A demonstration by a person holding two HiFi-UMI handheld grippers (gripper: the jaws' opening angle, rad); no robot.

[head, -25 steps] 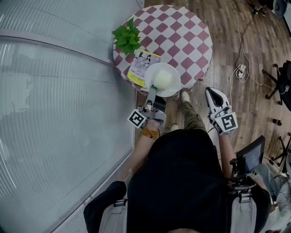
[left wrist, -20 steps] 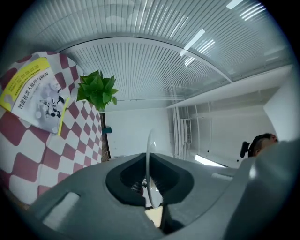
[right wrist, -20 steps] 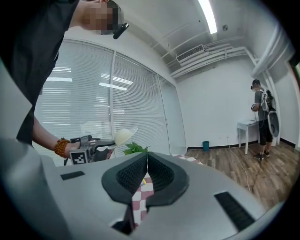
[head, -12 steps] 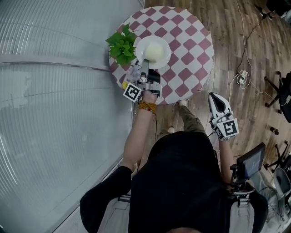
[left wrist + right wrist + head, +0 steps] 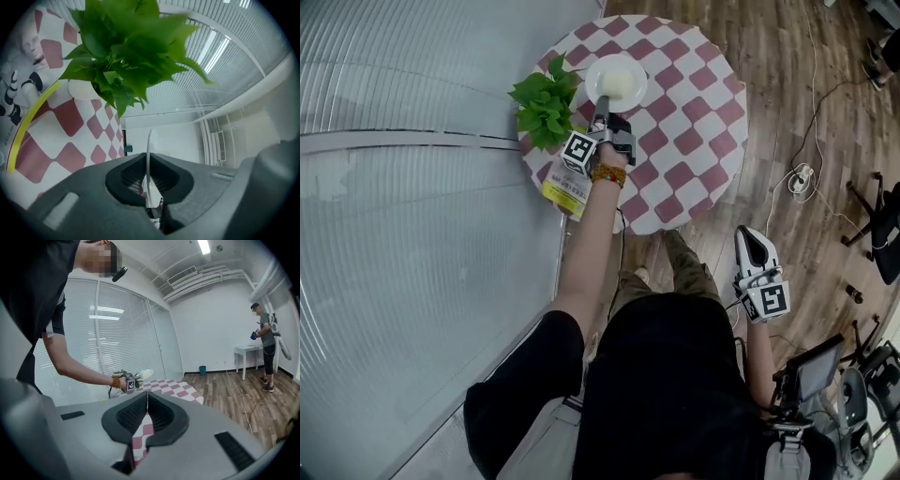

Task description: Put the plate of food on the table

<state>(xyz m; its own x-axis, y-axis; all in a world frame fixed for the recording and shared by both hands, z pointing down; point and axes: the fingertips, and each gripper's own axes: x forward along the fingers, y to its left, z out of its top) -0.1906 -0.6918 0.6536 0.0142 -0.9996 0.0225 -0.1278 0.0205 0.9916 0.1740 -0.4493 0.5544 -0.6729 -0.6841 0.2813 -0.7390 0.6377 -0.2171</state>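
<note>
A white plate with a pale mound of food is over the far left part of the round checkered table, beside the plant. My left gripper is shut on the plate's near rim. In the left gripper view that rim runs edge-on between the left gripper's closed jaws. In the right gripper view the plate looks slightly above the cloth. My right gripper hangs at my side off the table, and its jaws are shut with nothing in them.
A leafy green plant stands at the table's left edge, close to the plate. A yellow-edged magazine lies under my left forearm. Glass wall with blinds on the left. Cables on the wood floor. Another person stands by a white table far off.
My left gripper has carried the plate from the table's near edge, over the magazine, to the far side beside the plant. The right gripper has stayed low at my side.
</note>
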